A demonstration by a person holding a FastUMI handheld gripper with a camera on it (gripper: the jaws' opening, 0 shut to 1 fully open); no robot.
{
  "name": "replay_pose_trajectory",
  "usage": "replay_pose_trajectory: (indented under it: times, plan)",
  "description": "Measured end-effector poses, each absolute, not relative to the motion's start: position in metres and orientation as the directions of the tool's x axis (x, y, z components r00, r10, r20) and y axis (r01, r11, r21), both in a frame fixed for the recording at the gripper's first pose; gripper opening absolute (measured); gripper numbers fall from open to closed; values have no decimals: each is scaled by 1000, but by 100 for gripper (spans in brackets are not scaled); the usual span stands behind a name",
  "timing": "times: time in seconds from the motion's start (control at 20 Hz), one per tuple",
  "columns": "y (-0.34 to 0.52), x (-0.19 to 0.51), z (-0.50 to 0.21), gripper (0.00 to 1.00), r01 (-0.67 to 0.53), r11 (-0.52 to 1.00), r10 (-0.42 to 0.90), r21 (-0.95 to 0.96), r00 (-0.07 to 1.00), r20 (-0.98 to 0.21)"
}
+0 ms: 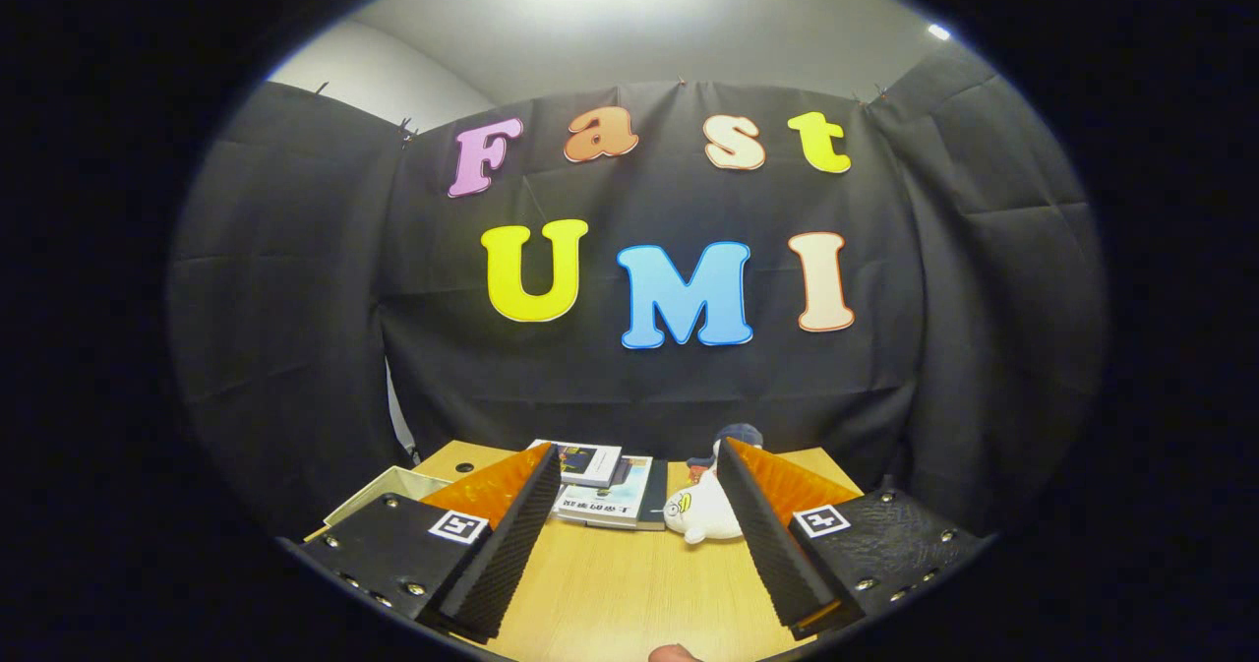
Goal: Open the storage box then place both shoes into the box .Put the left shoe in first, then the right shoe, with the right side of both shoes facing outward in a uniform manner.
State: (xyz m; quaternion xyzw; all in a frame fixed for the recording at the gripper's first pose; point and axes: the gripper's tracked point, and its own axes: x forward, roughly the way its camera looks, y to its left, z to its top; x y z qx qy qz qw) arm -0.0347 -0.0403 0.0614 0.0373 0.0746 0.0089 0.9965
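My gripper (634,465) is held above a wooden table (629,583), looking mostly at the booth's back wall. Its two fingers stand wide apart, open, with nothing between them. A pale flat thing (379,490), perhaps a box or its lid, lies on the table to the left of the left finger (507,534), partly hidden by it; I cannot tell what it is.
Several books (605,490) lie stacked at the far side of the table, beyond the fingers. A white plush toy (703,514) with a dark cap sits beside them, just by the right finger (772,534). A fingertip of a person (674,653) shows below.
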Motion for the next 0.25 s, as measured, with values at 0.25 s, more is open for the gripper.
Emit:
replay_pose_trajectory:
  times: [0.25]
  plan:
    - [-48, -34, 61, 97, 3, 993, 14, 120, 990, -139]
